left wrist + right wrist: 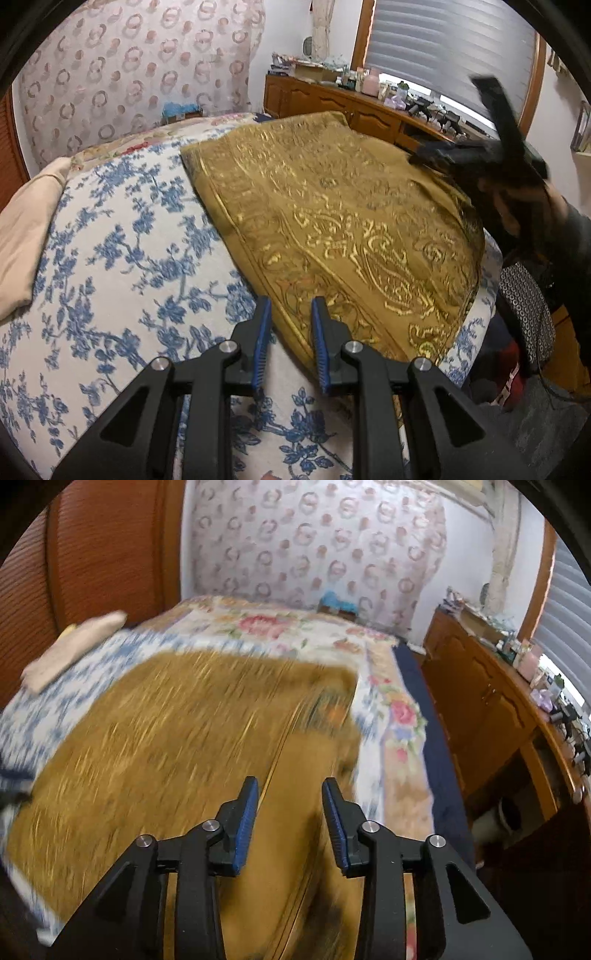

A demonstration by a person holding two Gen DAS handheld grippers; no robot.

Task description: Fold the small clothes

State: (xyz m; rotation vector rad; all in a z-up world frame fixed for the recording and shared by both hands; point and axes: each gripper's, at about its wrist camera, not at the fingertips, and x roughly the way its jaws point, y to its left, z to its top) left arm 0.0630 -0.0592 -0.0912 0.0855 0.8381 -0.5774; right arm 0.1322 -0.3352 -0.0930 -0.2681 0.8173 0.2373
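A mustard-gold cloth (pixel 332 206) with a shiny paisley print lies spread on the bed, with one layer folded over. My left gripper (pixel 291 321) hovers at its near left edge. The blue pads stand a narrow gap apart, and the bedspread shows between them with nothing pinched. The right wrist view is motion-blurred. In it my right gripper (pixel 290 797) hangs open just above the gold cloth (pixel 166 720), with nothing between its pads. In the left wrist view a hand in a dark sleeve (pixel 569 236) holds that gripper, blurred, over the cloth's far right corner.
The bed has a blue-and-white floral bedspread (pixel 129 240) and a pink-flowered quilt (pixel 266 624) further back. A beige folded cloth (pixel 26 236) lies at the left edge. A cluttered wooden dresser (pixel 480 709) runs along the right under the window, across a narrow gap.
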